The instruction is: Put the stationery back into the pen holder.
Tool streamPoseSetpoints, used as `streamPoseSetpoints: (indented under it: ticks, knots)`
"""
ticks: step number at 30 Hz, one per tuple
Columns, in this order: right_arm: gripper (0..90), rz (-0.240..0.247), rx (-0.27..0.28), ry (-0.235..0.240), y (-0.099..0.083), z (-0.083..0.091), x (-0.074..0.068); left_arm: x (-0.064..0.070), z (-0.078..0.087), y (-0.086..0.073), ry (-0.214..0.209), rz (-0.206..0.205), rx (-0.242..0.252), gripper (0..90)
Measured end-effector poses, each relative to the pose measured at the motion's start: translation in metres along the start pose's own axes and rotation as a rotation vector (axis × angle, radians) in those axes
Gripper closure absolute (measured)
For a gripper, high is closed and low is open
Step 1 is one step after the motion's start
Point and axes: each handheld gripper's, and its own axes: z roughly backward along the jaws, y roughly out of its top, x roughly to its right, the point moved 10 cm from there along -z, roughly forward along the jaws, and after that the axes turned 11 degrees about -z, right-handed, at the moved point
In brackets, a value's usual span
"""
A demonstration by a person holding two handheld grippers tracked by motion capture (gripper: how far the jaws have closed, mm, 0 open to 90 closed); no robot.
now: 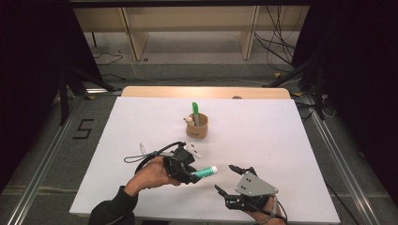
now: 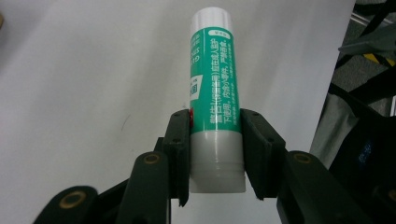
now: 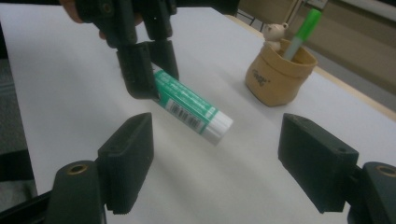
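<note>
The glue stick (image 2: 215, 93) stood at centre frame in the left gripper view, its green label carrying white Asian print too small to read, its smooth white base clamped between the left gripper's (image 2: 215, 154) 2 jaws. The right gripper view added a barcode on the stick (image 3: 191, 106) and, upper right, a tan cup (image 3: 275, 74) holding a green pen (image 3: 303, 28). The right gripper (image 3: 215, 163) gaped wide, holding nothing, at the bottom

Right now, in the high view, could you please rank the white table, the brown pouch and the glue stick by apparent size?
1. white table
2. brown pouch
3. glue stick, though held above the table, so nearer the camera
</note>
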Motion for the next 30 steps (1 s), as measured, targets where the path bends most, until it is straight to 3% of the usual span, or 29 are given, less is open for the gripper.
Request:
streamPoseSetpoints:
  ticks: [1,3,4,7,8,10,11,12,14,23,29,30]
  knots:
    - [27.7,0.045,-0.001,0.0,0.0,-0.002,-0.006,0.0,0.0,0.0,0.0,-0.004,-0.007,65.1]
    - [27.6,0.091,-0.012,-0.013,-0.001,-0.004,-0.009,0.002,-0.001,0.0,-0.009,-0.003,-0.015,65.1]
    - [27.6,0.091,-0.012,-0.013,-0.001,-0.004,-0.009,0.003,-0.002,-0.001,-0.013,0.0,-0.016,65.1]
    - [27.6,0.155,-0.03,-0.028,-0.003,-0.009,-0.015,0.004,-0.003,-0.002,-0.018,0.006,-0.033,65.1]
    - [27.7,0.203,-0.037,-0.036,-0.004,-0.012,-0.018,0.005,-0.003,-0.002,-0.02,0.004,-0.037,65.1]
    - [27.7,0.257,-0.043,-0.045,-0.005,-0.014,-0.022,0.006,-0.002,-0.002,-0.023,-0.003,-0.043,65.1]
    - [27.7,0.257,-0.043,-0.045,-0.005,-0.014,-0.022,0.008,-0.002,-0.002,-0.029,-0.009,-0.049,65.1]
    - [27.8,0.302,-0.049,-0.063,-0.005,-0.016,-0.024,0.009,-0.001,-0.003,-0.029,-0.015,-0.057,65.1]
    - [28.0,0.314,-0.054,-0.066,-0.006,-0.018,-0.025,0.01,-0.001,-0.001,-0.023,-0.016,-0.059,65.1]
    - [31.0,0.458,-0.084,-0.098,-0.011,-0.03,-0.036,0.02,-0.003,0.0,-0.039,-0.044,-0.088,65.1]
    - [33.2,0.514,-0.093,-0.119,-0.014,-0.036,-0.04,0.021,-0.003,0.0,-0.047,-0.044,-0.089,65.1]
    - [34.5,0.546,-0.105,-0.126,-0.015,-0.038,-0.041,0.021,-0.002,0.0,-0.049,-0.048,-0.093,65.1]
